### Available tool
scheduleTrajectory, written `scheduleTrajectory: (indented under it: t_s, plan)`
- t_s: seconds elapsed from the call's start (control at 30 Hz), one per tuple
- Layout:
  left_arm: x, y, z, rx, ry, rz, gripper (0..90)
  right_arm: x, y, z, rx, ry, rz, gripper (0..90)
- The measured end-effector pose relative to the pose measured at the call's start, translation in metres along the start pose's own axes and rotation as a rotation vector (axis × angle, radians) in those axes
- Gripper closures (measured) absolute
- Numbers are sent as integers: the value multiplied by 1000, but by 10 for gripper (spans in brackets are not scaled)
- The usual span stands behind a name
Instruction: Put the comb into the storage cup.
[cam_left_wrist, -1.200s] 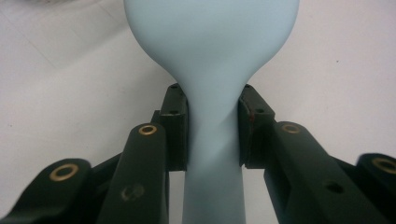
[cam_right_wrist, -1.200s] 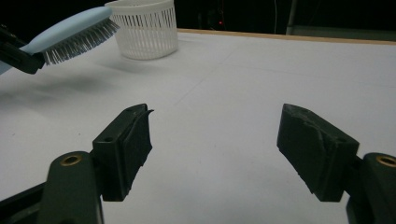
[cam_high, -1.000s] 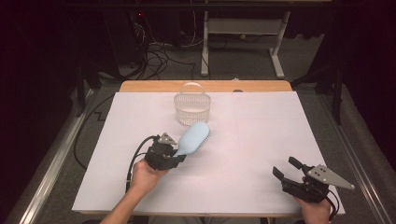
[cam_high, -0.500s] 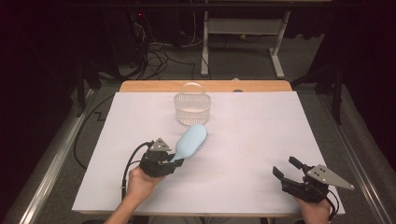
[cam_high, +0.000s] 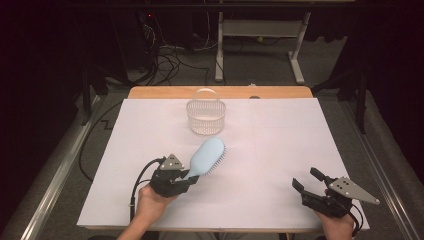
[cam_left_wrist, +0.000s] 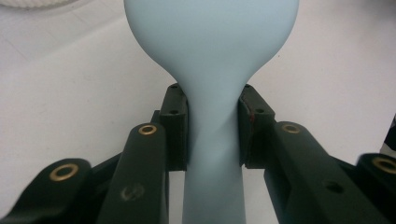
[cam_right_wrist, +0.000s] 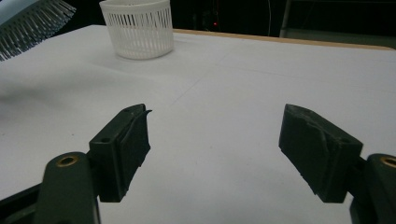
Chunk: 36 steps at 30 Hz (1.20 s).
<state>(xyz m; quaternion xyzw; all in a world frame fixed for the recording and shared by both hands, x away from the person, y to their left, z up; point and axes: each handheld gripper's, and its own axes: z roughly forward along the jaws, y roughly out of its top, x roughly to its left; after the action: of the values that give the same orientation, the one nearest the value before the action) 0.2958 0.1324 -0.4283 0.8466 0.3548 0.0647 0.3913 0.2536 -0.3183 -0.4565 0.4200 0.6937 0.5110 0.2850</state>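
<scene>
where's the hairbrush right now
In the high view the light blue hairbrush is at the table's near left, its handle clamped in the left gripper, its head pointing toward the white basket farther back.

Pale blue hairbrush (cam_high: 206, 157), bristles seemingly facing down-right, lifted off the table, tilted, handle toward the person

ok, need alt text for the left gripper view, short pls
Two black jaws of the left gripper are clamped on the narrow neck of a pale blue hairbrush, seen from its smooth back, with the head widening toward the top of the frame. Behind it lies a white table cover.
</scene>
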Motion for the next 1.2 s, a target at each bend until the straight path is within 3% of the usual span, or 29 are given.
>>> scheduleTrajectory:
  t_s: [0.37, 0.73, 1.2]
  plan:
    - [-10, -1, 6, 2, -24, 22, 676, 3, 1, -2, -8, 0, -18, 250]
    - [-13, 0, 10, -3, -37, 26, 676, 6, 4, 2, -18, 33, -28, 247]
    - [-20, 2, 13, -4, -34, 60, 676, 27, 13, 12, -50, 96, -68, 231]
